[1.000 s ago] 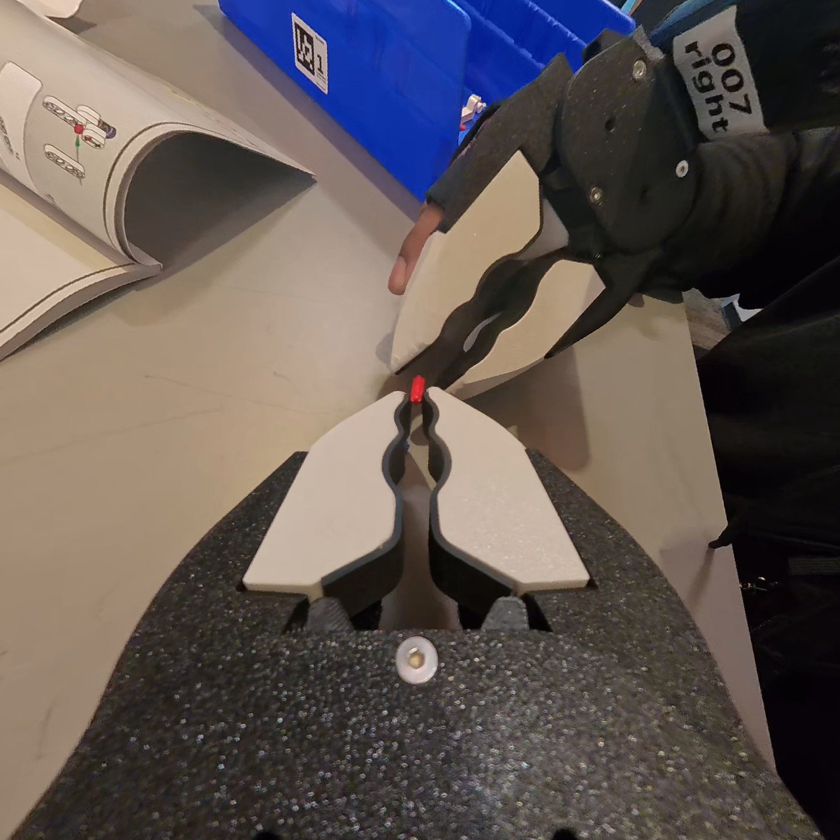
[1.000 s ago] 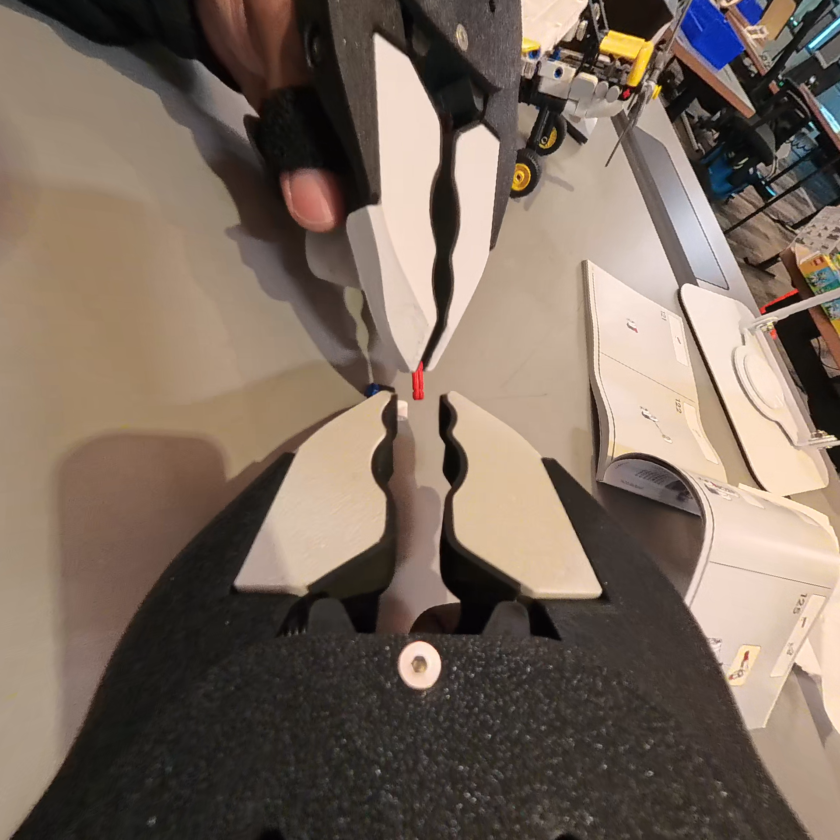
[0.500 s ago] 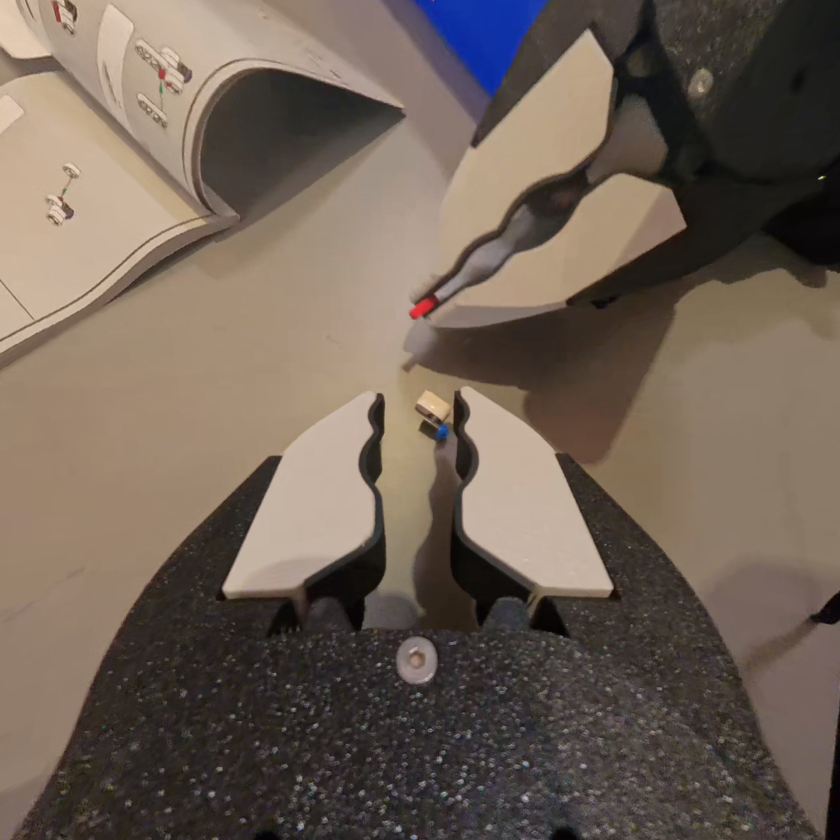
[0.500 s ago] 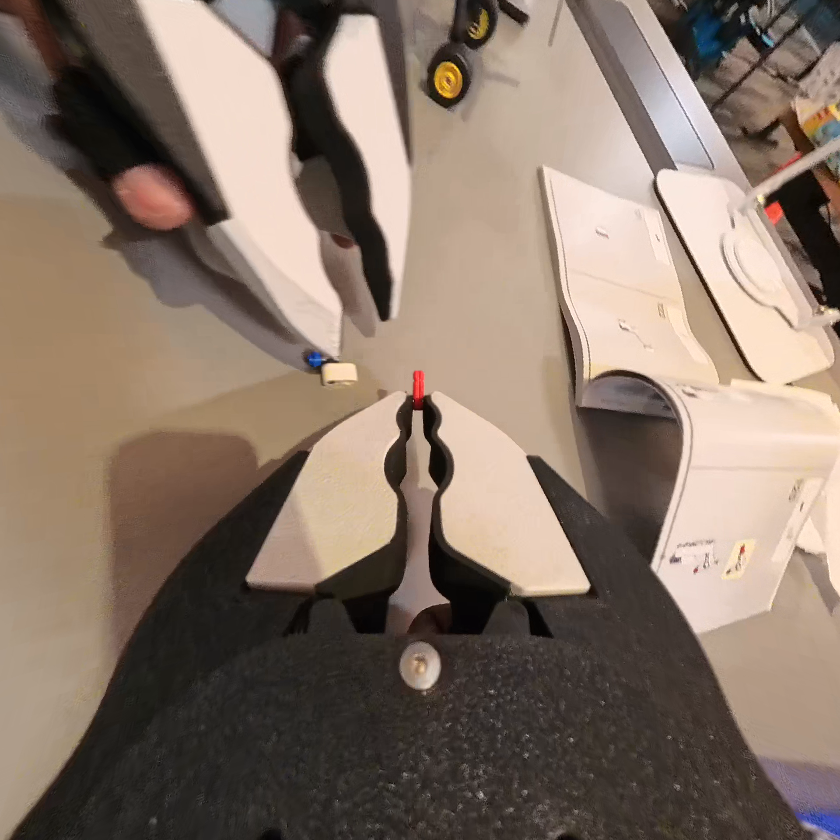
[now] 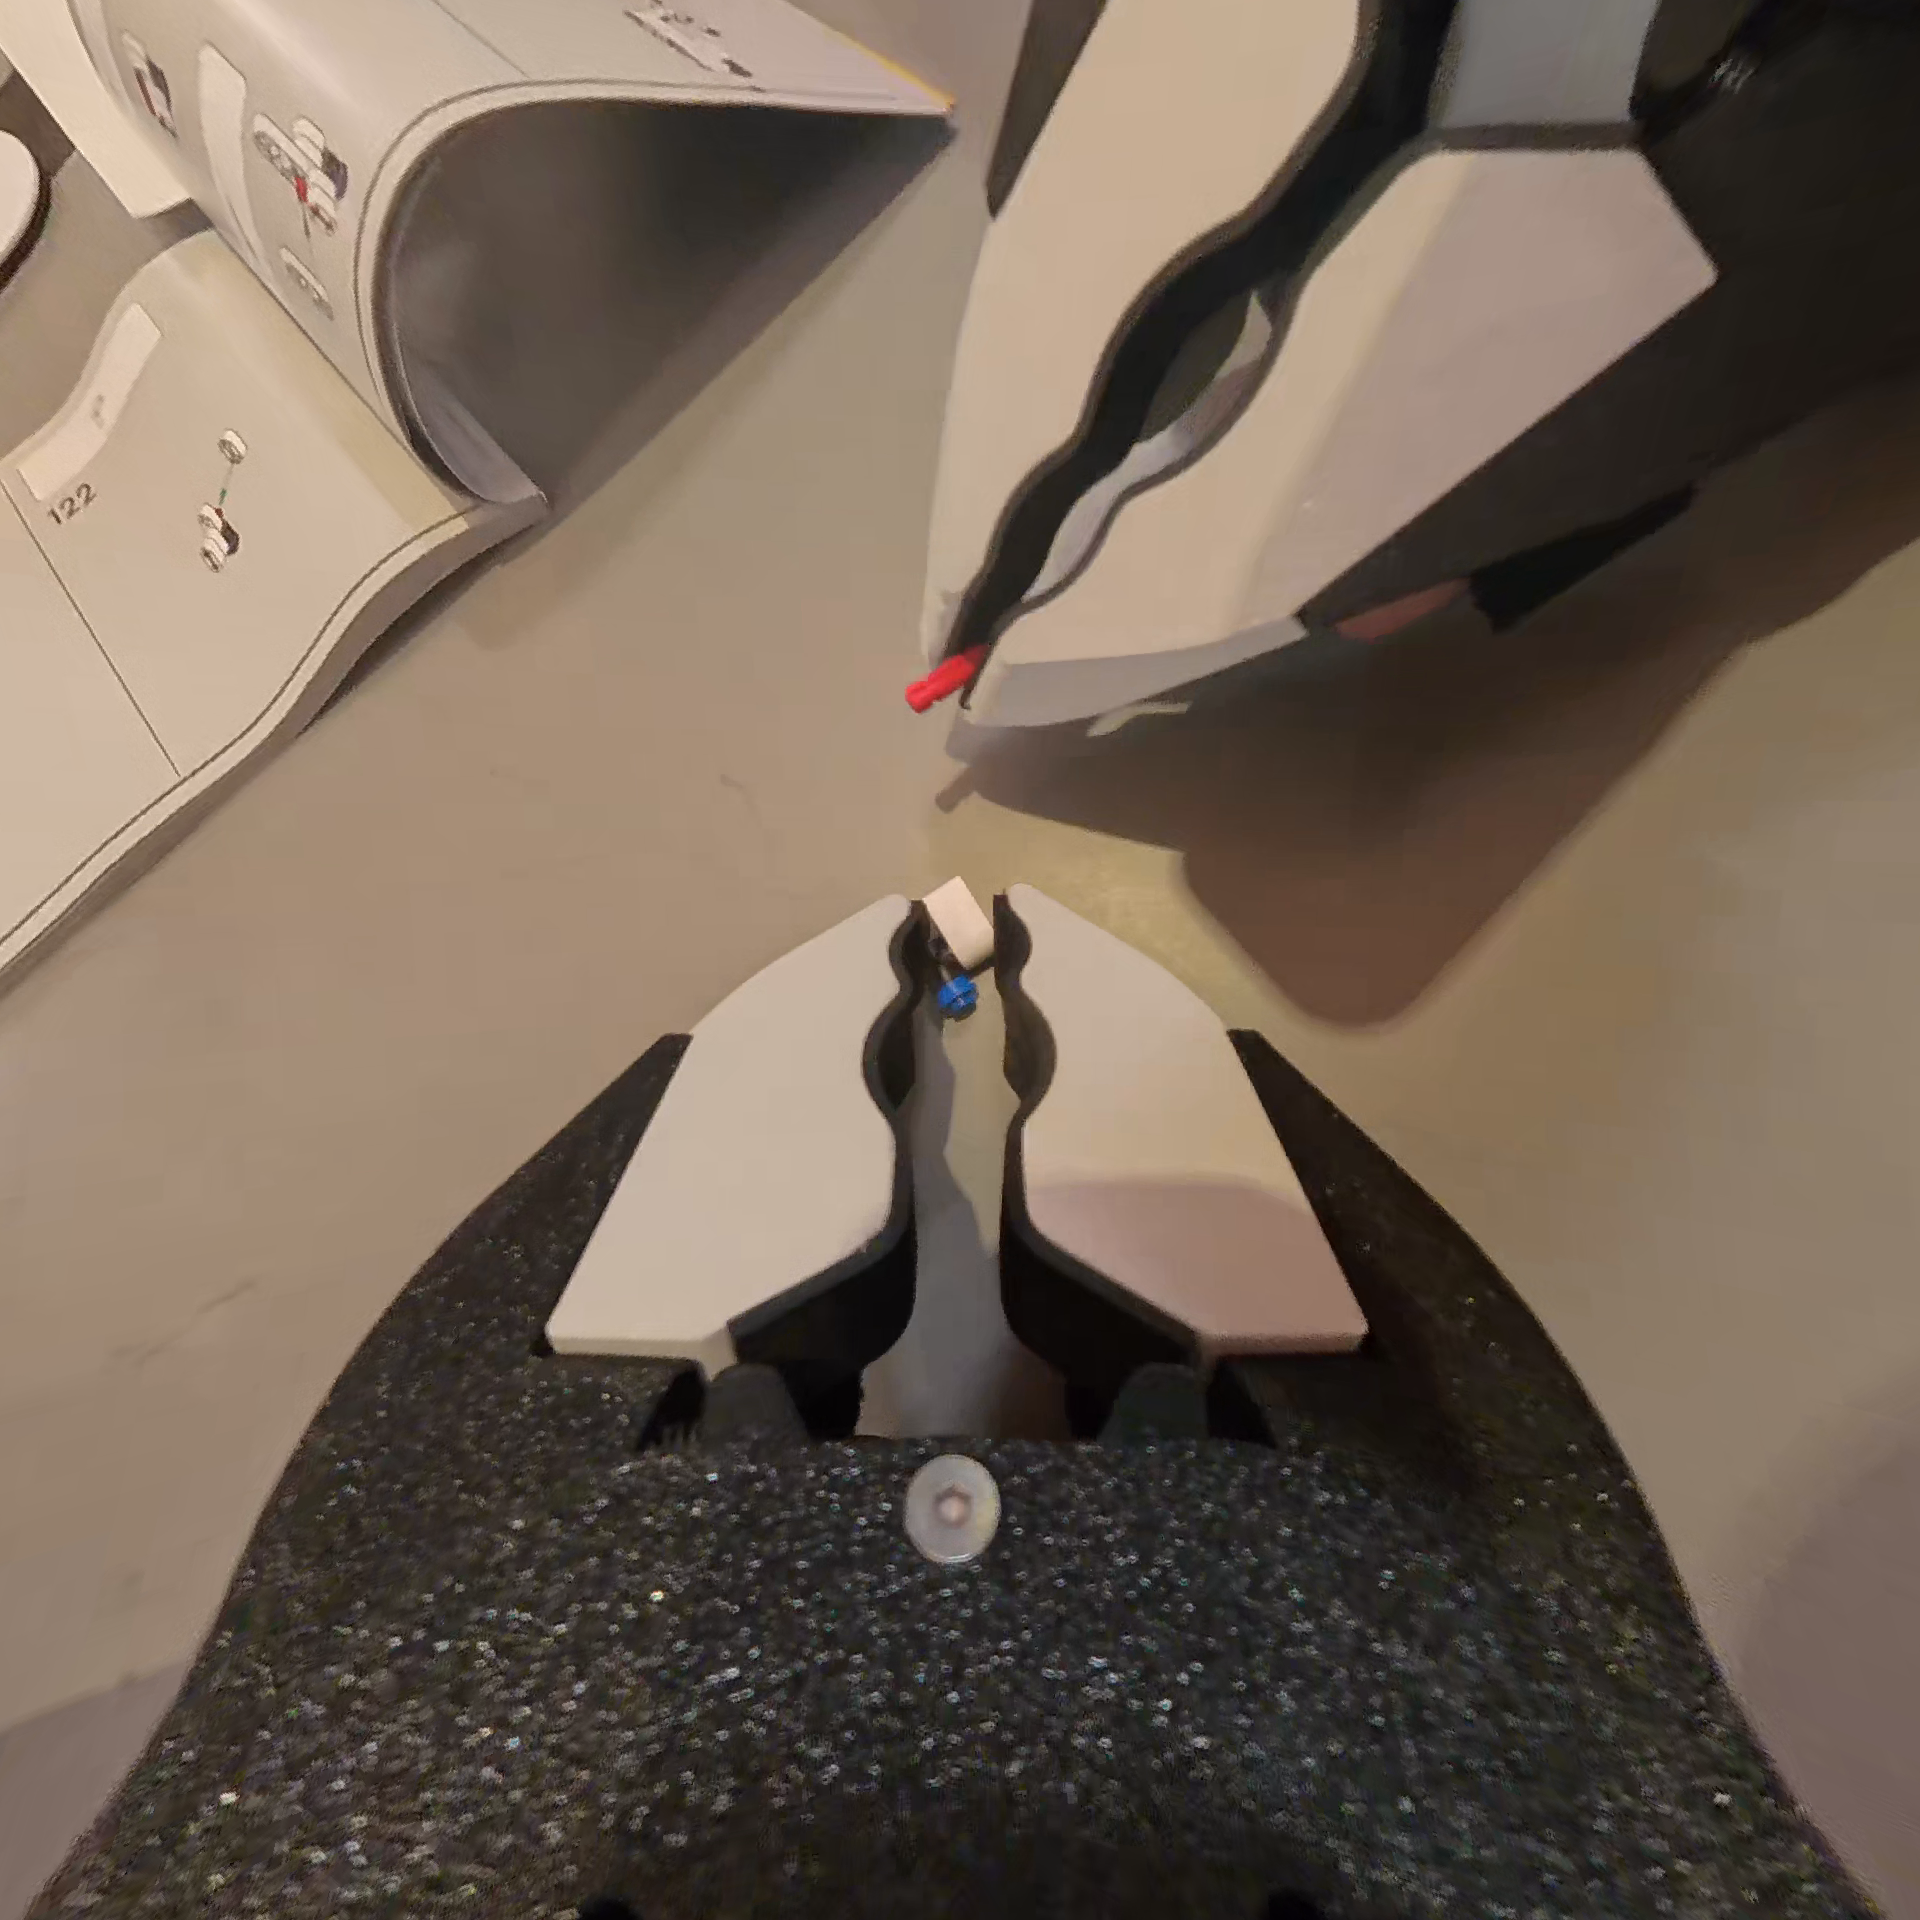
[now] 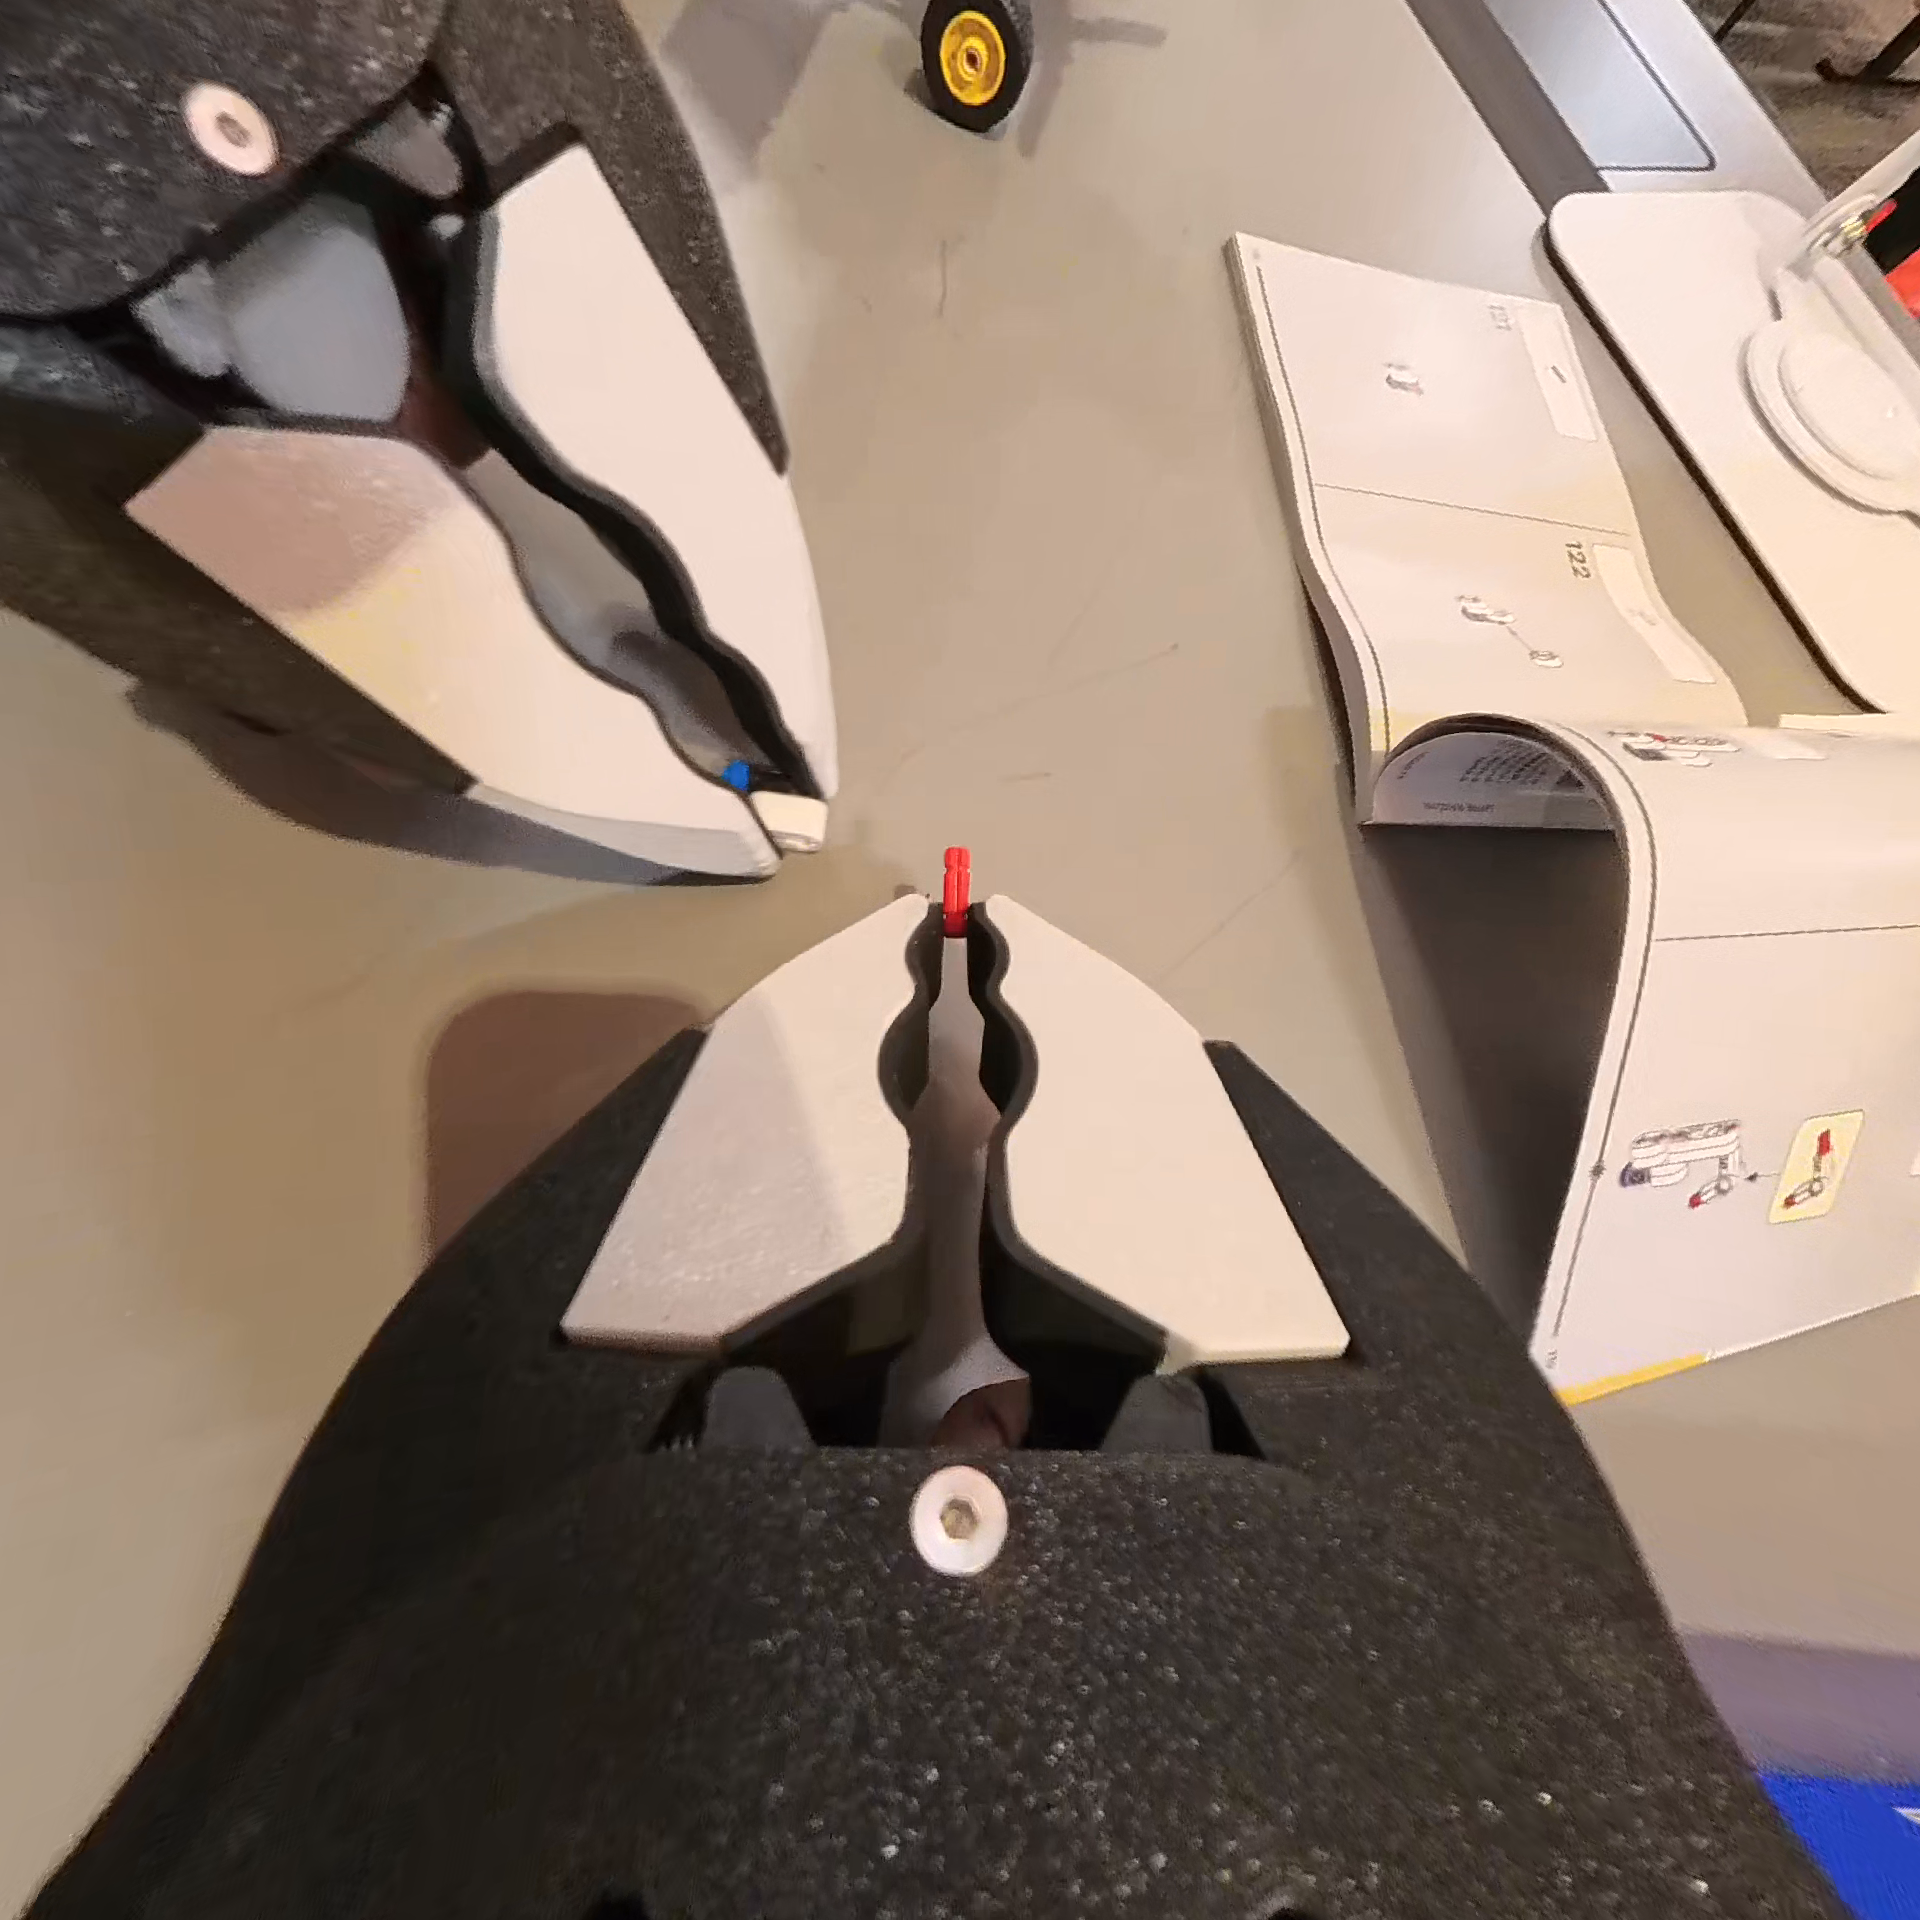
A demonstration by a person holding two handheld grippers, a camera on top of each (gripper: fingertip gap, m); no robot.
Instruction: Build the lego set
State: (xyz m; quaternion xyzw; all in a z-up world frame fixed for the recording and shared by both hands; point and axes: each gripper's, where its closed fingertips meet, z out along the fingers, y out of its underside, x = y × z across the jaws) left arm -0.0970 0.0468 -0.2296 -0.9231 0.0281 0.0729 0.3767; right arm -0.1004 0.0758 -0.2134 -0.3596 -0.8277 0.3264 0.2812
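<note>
Fingers of right gripper (image 6: pixel 957 906) nearly pressed together, pinching small red peg (image 6: pixel 955 885) at tips; peg juts forward, clear of tabletop (image 6: pixel 1039 520). Left gripper (image 5: pixel 954 906) fingers narrowly apart, clamped on small white block (image 5: pixel 961 923); blue peg (image 5: pixel 954 995) sticks from block, back between fingers. Block low, just above tabletop; contact unclear. Open booklet (image 6: pixel 1455 499) nearby. Yellow-hubbed wheel (image 6: pixel 971 62) cut off by frame edge.

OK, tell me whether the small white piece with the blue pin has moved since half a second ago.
Yes. The white piece then lay on the table beside the left claw; now it sits gripped between that claw's tips, nearer the red pin.
</note>
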